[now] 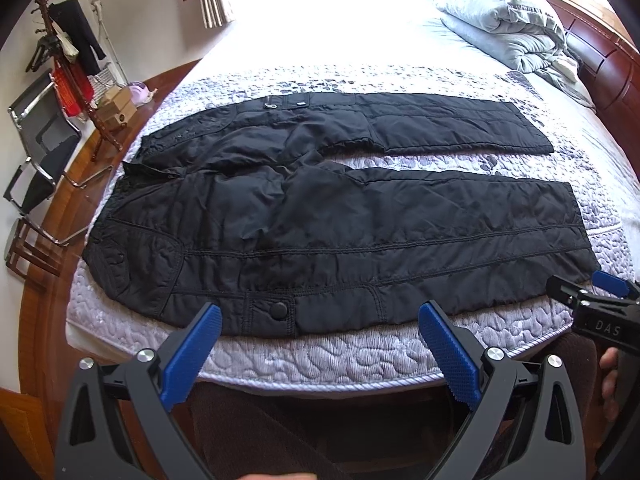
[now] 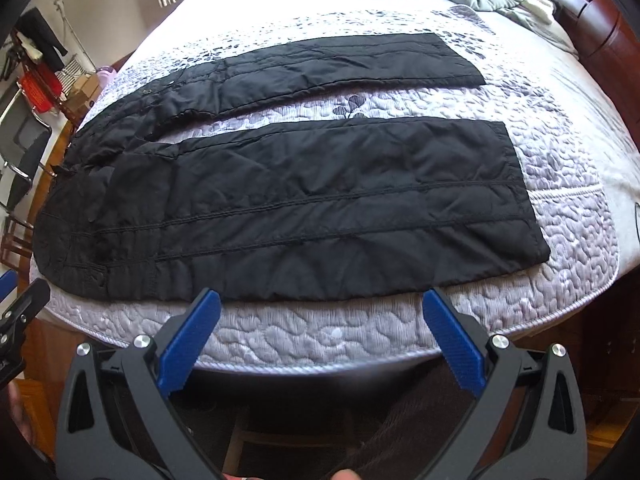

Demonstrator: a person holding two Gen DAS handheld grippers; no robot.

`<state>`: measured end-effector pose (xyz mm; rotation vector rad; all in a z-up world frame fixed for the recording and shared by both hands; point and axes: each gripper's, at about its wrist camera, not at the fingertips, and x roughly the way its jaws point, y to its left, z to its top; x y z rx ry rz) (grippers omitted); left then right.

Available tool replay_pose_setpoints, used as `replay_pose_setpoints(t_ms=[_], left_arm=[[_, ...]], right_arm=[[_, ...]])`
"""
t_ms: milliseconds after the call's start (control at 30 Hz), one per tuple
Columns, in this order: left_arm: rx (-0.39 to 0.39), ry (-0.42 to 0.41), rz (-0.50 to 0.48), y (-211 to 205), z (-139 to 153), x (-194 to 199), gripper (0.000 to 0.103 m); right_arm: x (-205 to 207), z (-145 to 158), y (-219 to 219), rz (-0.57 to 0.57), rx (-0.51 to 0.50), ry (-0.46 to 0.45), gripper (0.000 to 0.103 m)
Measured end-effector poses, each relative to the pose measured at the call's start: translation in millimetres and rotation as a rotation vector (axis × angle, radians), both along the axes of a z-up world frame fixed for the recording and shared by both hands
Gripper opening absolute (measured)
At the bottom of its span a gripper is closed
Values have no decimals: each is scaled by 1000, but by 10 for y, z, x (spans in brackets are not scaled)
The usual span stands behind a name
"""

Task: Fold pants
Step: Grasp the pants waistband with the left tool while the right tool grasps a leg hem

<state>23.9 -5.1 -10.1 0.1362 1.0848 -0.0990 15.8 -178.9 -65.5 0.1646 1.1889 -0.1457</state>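
Matt quilted black cloth pants (image 1: 320,216), embossed satiny bedspread (image 1: 320,356), glossy wooden headboard (image 1: 600,52)

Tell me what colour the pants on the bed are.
Black all over, with black stitching. The pants show best in the right wrist view.

A bare strip of bed (image 1: 320,352) is left before the pants (image 1: 320,232). The far corner is blocked by a quilt (image 1: 504,16).

Black quilted nylon pants (image 1: 320,216) lie flat and unfolded on the bed, waistband out toward nine o'clock, both legs spread apart and running toward three o'clock, cuffs separated.
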Motion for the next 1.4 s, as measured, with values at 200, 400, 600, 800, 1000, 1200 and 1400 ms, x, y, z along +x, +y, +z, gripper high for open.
replay_pose_setpoints(t_ms=[200,400,600,800,1000,1200,1400], left_arm=[[-59,5,19,382,-16,577,99],[-86,56,160,1176,-41,1626,99],[-98,178,347,2185,-219,2742,99],[-192,283,568,3096,-610,3436,99],[-202,391,602,3310,-1088,3828,99],[-197,376,527,3199,-1316,3951,71],[-263,360,506,3240,-1315,3914,20]], right_arm=[[419,152,-304,24,-179,-33,101],[1210,266,-904,41,-281,-20,101],[1940,123,-1563,-6,-183,21,101],[2595,-330,-2198,-98,-104,81,101],[2948,-797,-2635,-211,52,113,101],[3094,-838,-2682,-219,67,70,101],[3216,-709,-2747,-174,60,19,101]])
